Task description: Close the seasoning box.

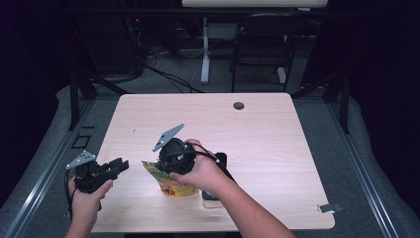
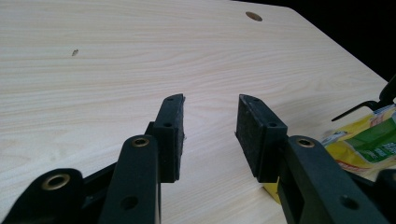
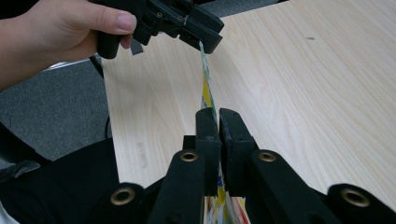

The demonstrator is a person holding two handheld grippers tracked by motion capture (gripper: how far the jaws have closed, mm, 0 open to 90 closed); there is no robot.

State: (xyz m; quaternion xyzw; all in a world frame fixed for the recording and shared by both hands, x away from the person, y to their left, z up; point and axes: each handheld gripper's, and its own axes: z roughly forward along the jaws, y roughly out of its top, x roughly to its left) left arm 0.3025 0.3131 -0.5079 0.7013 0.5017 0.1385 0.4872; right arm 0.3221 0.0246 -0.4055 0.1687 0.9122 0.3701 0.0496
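A yellow and green snack pouch (image 1: 174, 187) stands on the wooden table (image 1: 267, 148) near its front edge. My right gripper (image 1: 159, 166) comes at it from the right and is shut on the pouch's top edge; in the right gripper view the thin edge of the pouch (image 3: 206, 93) runs up from between the closed jaws of this gripper (image 3: 218, 115). My left gripper (image 1: 120, 166) hovers at the table's front left, a little apart from the pouch. It (image 2: 210, 106) stands open over bare wood with nothing between its pads, and the pouch (image 2: 369, 140) lies off to its right.
A dark flat object (image 1: 212, 196) lies partly under the right forearm. There is a round cable hole (image 1: 238, 105) at the far middle of the table and a small metal clip (image 1: 329, 208) at its front right corner. A chair (image 1: 262, 44) stands beyond the table.
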